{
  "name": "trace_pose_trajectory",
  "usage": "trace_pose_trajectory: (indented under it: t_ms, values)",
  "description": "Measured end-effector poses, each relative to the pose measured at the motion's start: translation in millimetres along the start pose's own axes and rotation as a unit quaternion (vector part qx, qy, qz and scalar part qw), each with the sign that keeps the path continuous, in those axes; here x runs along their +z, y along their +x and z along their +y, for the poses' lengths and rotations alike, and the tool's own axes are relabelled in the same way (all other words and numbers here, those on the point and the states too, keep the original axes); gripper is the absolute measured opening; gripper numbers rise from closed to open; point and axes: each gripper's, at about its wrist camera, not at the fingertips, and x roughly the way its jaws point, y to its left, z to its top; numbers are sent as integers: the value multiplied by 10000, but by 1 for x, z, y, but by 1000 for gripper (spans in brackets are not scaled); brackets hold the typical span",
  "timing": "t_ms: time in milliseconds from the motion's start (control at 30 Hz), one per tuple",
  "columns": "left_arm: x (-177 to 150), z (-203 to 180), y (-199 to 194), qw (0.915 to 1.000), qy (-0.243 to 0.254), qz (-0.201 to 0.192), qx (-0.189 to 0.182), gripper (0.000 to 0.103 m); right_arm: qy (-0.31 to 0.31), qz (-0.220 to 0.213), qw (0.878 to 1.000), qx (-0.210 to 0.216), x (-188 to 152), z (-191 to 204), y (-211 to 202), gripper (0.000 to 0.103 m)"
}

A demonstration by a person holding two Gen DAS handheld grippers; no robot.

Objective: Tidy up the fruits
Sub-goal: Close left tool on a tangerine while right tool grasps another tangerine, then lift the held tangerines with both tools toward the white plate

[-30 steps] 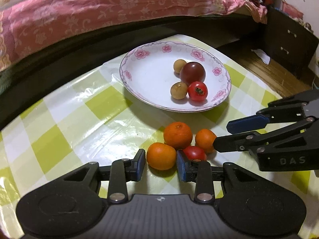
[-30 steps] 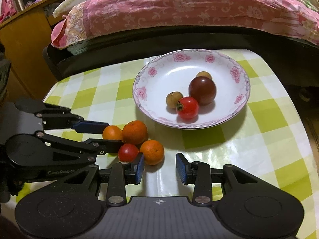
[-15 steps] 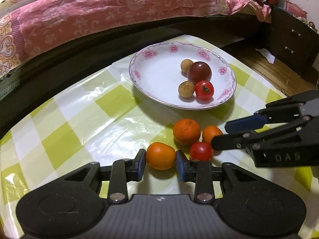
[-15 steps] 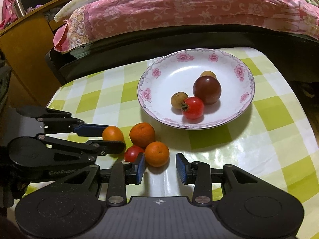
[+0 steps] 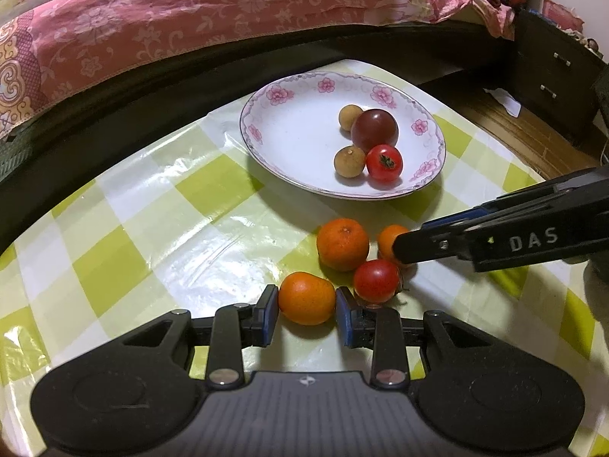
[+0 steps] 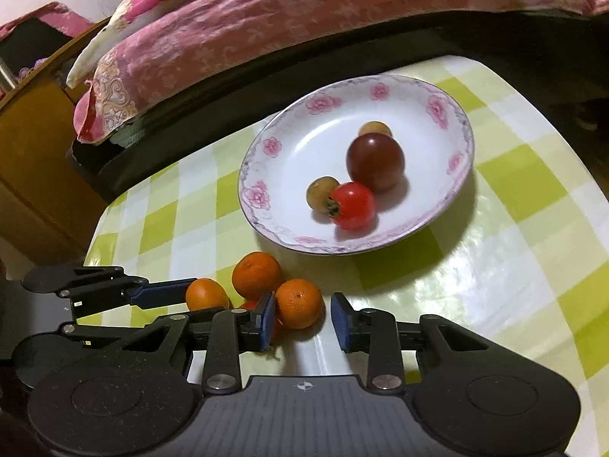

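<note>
My left gripper (image 5: 306, 315) is shut on a small orange (image 5: 306, 297) that rests low over the checked tablecloth. Beside it lie a bigger orange (image 5: 342, 243), a red tomato (image 5: 376, 280) and another small orange (image 5: 391, 240). My right gripper (image 6: 301, 319) is open around that small orange (image 6: 298, 303), left pad near it, right pad apart. The floral plate (image 5: 289, 141) holds a dark tomato (image 5: 374, 129), a red tomato (image 5: 384, 162) and two brown longans (image 5: 349, 160). The left gripper also shows in the right wrist view (image 6: 190, 300), holding its orange (image 6: 206, 294).
A bed with a pink floral cover (image 5: 190, 19) runs along the table's far side. A dark drawer cabinet (image 5: 552, 76) stands at the right, a wooden cabinet (image 6: 34, 160) at the left. The table edge drops off at the right (image 6: 540, 114).
My left gripper has closed its pads on the small orange. My right gripper has moved forward and left so its open pads now flank the other small orange.
</note>
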Motion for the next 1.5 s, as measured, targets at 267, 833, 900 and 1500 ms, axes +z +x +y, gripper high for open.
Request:
trace_pose_trajectory:
  t_ms: [267,833,900,1500]
  values:
    - [-2,0,-1,10000,38,16,6,40,-326,-23,9986,-419,-3,-1,-17,28]
    - [-3,-2,4,9999,82,33,118,40,-706,-150,9952,-662,-2,-2,0,32]
    - [-4,-3,4,9999,96,6,135,40,-737,-189,9948,-681,-3,0,1,32]
    - [-8,-16,4,9993,282,-85,236,40,-1217,-309,9875,-955,-12,10,2,24]
